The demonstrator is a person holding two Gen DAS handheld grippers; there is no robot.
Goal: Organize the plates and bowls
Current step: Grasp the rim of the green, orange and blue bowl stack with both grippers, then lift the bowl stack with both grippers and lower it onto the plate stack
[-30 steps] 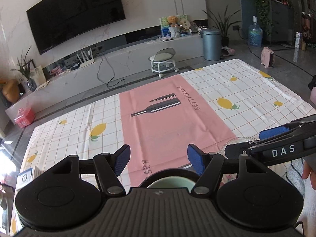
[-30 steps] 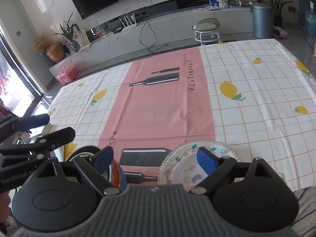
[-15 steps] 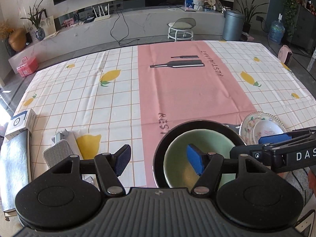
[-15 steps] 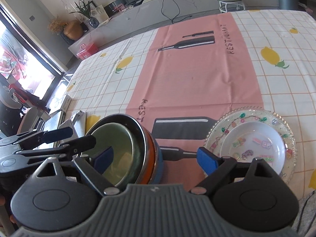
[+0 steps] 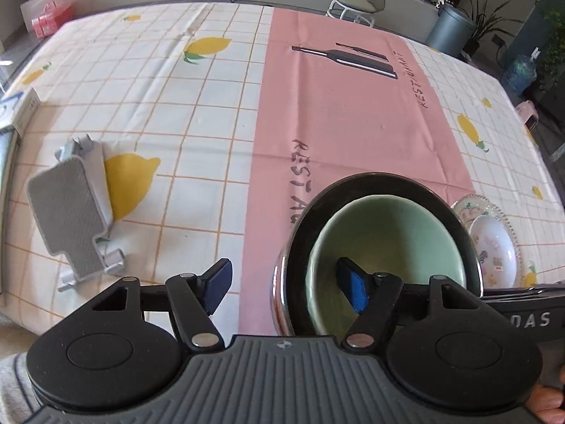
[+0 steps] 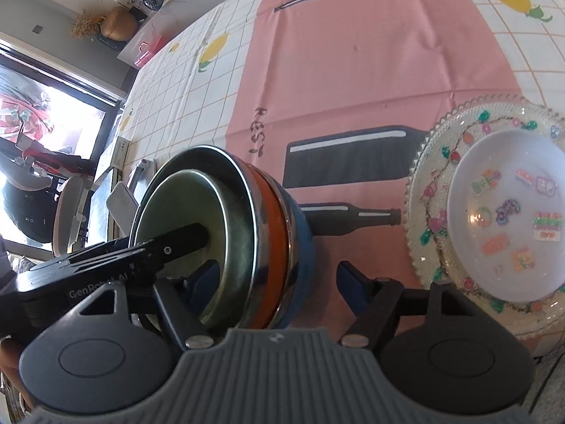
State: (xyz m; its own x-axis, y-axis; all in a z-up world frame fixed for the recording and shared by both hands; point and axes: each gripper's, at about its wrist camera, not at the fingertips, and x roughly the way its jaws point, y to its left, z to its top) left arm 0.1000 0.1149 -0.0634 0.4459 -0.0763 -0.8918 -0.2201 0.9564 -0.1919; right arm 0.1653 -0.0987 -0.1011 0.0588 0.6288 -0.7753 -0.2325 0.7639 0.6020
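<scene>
A stack of nested bowls stands at the table's near edge: a pale green bowl (image 5: 385, 236) inside a black-rimmed metal bowl (image 5: 381, 182), over orange (image 6: 273, 247) and blue (image 6: 303, 247) bowls. My left gripper (image 5: 286, 286) is open, straddling the stack's left rim, its right fingertip inside the green bowl. My right gripper (image 6: 275, 281) is open, straddling the stack's right rim, one finger inside and one outside. A white bowl with stickers (image 6: 508, 215) sits on a patterned glass plate (image 6: 427, 190) to the right; both show in the left wrist view (image 5: 494, 243).
A grey perforated holder (image 5: 67, 212) lies on the lemon-print cloth at left. A small box (image 5: 21, 113) sits at the far left edge. The pink runner (image 5: 353, 106) stretches away behind the bowls. A stool (image 5: 356, 3) and bin (image 5: 448, 28) stand beyond the table.
Both grippers have tilted down and come closer to the bowl stack, now straddling its rims. The bowls and plate look larger in view. Jaws stay open.
</scene>
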